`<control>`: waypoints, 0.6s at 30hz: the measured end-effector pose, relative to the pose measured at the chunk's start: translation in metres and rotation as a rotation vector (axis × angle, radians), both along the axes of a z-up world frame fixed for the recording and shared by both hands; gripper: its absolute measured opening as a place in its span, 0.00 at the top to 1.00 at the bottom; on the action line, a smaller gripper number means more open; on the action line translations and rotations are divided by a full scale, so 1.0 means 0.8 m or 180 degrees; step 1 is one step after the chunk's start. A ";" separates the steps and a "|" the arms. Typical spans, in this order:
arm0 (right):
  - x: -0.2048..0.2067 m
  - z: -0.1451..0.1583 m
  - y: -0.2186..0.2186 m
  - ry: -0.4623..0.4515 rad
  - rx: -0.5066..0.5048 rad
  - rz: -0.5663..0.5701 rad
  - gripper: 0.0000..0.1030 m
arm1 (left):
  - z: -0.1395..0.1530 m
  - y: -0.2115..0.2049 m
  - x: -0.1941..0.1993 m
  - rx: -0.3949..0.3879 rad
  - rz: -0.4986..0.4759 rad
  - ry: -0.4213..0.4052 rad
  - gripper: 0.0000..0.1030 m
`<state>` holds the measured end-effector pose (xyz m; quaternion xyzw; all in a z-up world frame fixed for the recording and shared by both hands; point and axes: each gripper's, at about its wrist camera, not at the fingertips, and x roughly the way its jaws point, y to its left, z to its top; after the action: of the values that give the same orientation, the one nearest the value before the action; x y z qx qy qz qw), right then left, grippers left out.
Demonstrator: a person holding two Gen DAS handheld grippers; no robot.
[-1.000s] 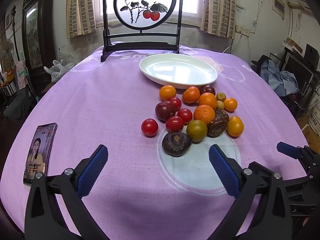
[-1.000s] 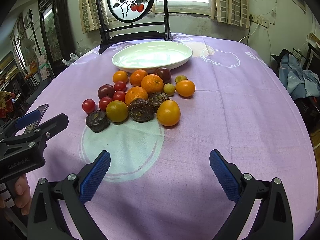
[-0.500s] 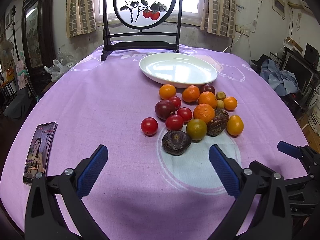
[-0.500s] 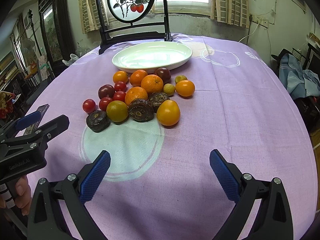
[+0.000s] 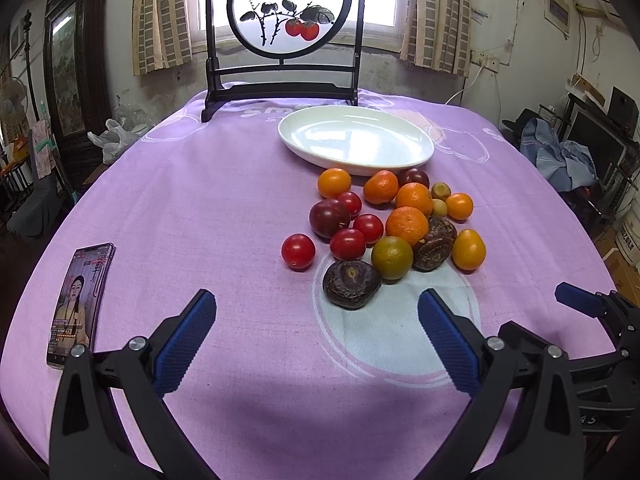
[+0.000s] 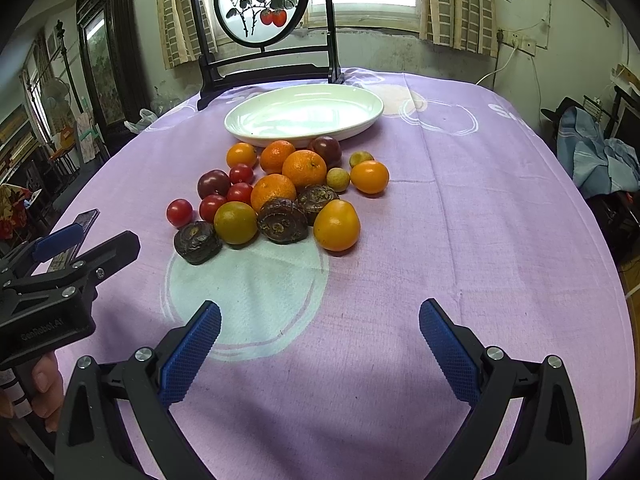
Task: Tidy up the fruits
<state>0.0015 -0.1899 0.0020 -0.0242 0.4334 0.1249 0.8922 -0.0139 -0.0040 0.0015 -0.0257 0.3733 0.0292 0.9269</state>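
Nothing has moved appreciably since the earlier frames: both tongs hold the same stand-off and the fruit pile is unchanged.

Left tongs [image 5: 316,316]: spread wide, gripping nothing, low centre of the left view. Right tongs [image 6: 320,328]: likewise wide and empty, low centre of the right view. I keep both back from the pile, probably so each camera sees the whole layout before I pick a target.

Fruits [image 5: 394,220] lie in a loose cluster on the desk [image 5: 200,200], centre-right in the left view, just in front of the plate [image 5: 356,140], which holds nothing. A dark fruit [image 5: 351,285] sits at the near edge of the pile, and one tomato [image 5: 298,251] stands slightly apart on its left. The yellow fruit [image 6: 337,225] is the nearest to the right tongs.

Task not yet started, by my judgement. The plate is the likely destination. A phone [image 5: 80,304] lies at lower left, well apart from the work area.
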 end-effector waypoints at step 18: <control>-0.001 -0.001 0.000 0.0013 -0.0003 0.0001 0.03 | -0.001 0.000 -0.002 0.0001 -0.0002 0.0017 0.04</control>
<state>0.0010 -0.1895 0.0012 -0.0243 0.4352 0.1248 0.8913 -0.0158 -0.0040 0.0003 -0.0253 0.3757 0.0291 0.9259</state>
